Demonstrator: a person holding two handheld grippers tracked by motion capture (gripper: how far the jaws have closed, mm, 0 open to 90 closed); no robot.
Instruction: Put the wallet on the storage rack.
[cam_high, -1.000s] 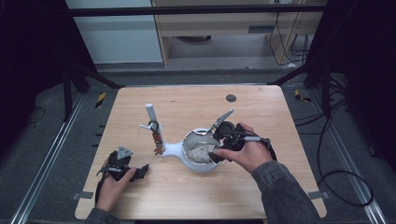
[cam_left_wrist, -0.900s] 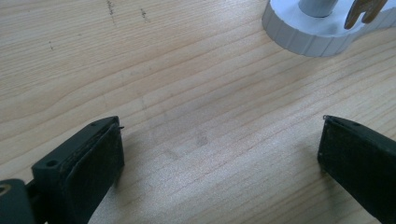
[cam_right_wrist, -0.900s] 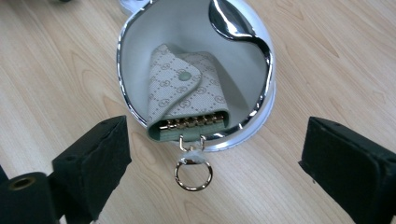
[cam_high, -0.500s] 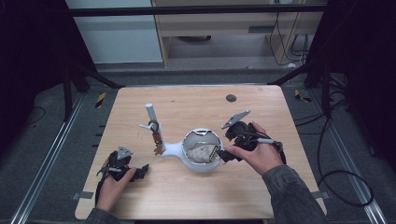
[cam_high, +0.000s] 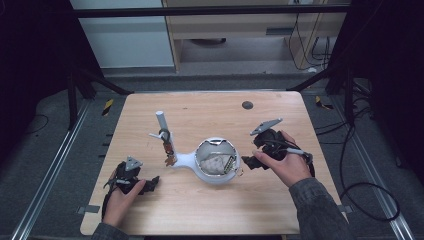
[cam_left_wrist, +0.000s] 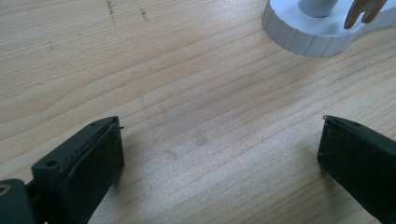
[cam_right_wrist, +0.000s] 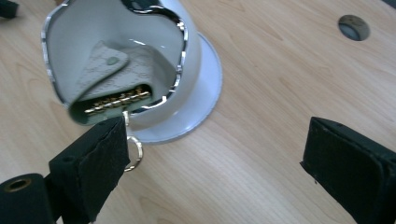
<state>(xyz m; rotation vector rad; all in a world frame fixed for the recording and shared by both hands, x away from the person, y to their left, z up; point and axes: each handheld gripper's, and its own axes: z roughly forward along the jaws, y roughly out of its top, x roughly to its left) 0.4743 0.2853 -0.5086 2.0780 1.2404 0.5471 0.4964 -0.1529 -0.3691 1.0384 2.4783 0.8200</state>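
Grey leather key case (cam_high: 216, 163) with brass hooks: deposited inside white chrome-rimmed bowl (cam_high: 200, 170), table centre. Right gripper (cam_high: 248, 162): released, empty, just closing slightly, at bowl's 3 o'clock. Left gripper (cam_high: 150, 184): spread, idle, 8 o'clock. Remaining: withdrawal only.

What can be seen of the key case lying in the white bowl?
The key case is a pale grey-white pouch with a fine repeating pattern, leather-like, its flap closed with a round snap. A row of gold-coloured hooks shows along its open edge. It lies tilted inside the white bowl, leaning on the wall beneath the chrome rim. A metal ring hangs outside the bowl on the table, beside the right gripper, whose open jaws do not touch the case.
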